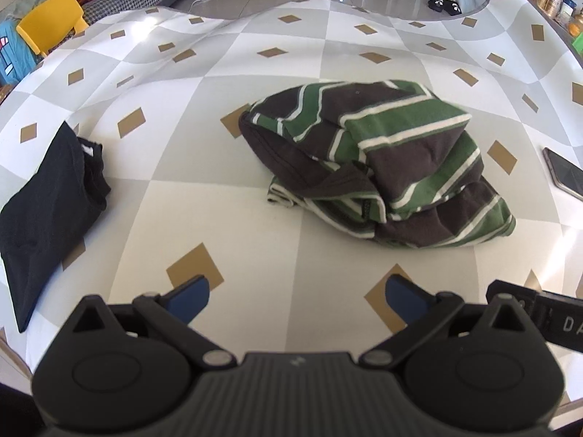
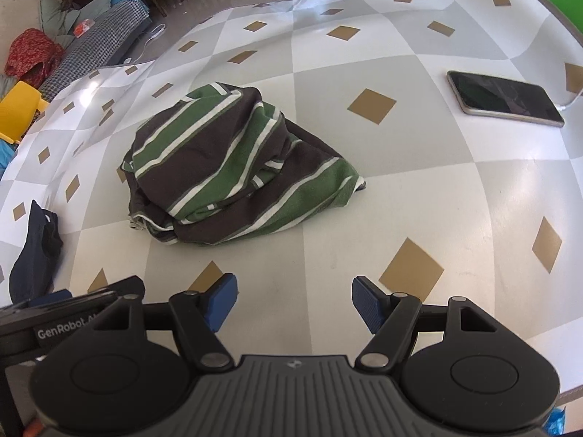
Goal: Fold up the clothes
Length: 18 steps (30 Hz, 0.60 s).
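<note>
Both claws are hovering over the checkered tabletop [image 1: 255, 225] right now, and neither one is gripping anything. The left claw [image 1: 297, 296] is sitting released, blue pads spread wide with only bare cloth pattern showing between them, and the right claw [image 2: 293, 300] is matching it, jaws standing wide apart and empty. The striped shirt [image 1: 379, 160], brown with green and white bands, is lying bunched in a soft heap near the middle of the tabletop, ahead of both claws and apart from them. That spread-out stance is looking like a setup for a two-handed pick, each claw likely going for a separate edge so the heap can be opened flat before any folding begins. Off to the left a dark garment [image 1: 47, 200] is resting flat, perhaps already dealt with, though that is only a guess. A phone [image 2: 504, 98] is lying screen-up on the far right with a cable running off its end, well clear of the shirt. The shirt's collar and sleeves are proving hard to pick out in those rumpled layers, the dark garment's near edge is being cut off by the frame, and the person holding the claws is staying out of view.
</note>
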Tool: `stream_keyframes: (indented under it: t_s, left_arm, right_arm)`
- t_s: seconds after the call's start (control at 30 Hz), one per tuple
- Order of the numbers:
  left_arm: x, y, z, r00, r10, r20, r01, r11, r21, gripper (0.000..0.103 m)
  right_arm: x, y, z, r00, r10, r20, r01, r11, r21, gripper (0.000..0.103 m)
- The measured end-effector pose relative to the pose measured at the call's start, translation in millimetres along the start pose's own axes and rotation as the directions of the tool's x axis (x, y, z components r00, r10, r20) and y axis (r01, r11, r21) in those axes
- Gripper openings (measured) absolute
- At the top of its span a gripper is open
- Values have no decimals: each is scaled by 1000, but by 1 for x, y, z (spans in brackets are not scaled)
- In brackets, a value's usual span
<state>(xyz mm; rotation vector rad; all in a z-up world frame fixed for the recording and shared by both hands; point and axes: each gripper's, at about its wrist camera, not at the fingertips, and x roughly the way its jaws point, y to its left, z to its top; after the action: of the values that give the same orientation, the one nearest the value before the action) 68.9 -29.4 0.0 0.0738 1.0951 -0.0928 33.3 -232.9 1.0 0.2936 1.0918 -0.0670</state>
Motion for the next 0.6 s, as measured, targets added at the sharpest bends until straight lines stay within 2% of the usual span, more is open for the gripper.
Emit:
stream_keyframes:
  t_s: [0.13, 0.27, 0.5, 0.6]
  left_arm:
    - [-2, -4, 15, 999, 25, 23, -26, 998, 57, 103]
    - [4, -6, 27, 999, 38, 15, -39, 995, 97, 103]
    - [14, -3, 49, 1000, 26, -3, -26, 989, 145, 103]
    - [17, 0, 59, 999, 40, 5, -40, 986, 164, 103]
  right_arm:
    - [-5, -7, 19, 999, -3, 35, 5, 997, -81, 69]
    - [3, -11, 36, 1000, 20, 6, -19, 992, -126, 69]
    - [21, -13, 54, 995, 95, -22, -97, 987, -131, 69]
    - [23, -11, 61, 992, 126, 15, -123, 984, -131, 69]
